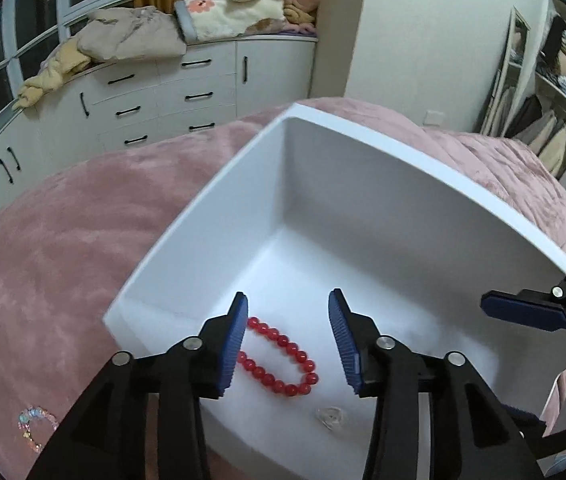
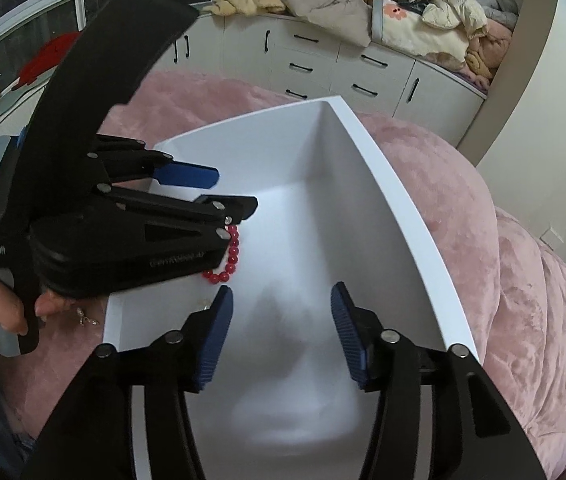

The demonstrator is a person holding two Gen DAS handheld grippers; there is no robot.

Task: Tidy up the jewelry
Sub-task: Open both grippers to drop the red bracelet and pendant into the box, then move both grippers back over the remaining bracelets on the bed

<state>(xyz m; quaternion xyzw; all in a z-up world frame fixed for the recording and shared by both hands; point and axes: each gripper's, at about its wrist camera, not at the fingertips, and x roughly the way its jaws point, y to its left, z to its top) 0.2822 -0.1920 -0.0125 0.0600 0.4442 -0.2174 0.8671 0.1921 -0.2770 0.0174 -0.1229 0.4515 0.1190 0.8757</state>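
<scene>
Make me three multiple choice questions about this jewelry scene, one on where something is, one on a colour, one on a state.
1. Where does the red bead bracelet lie?
A. on the pink blanket
B. inside the white box
C. on the drawers

2. What colour are the gripper pads?
A. blue
B. green
C. yellow

3. How does the left gripper stand?
A. shut on the bracelet
B. open above the bracelet
C. shut and empty

Answers: 1 B, it rests on the floor of the white box. 2 A, the ribbed pads show blue. 3 B, the jaws stand apart with nothing pinched.
</scene>
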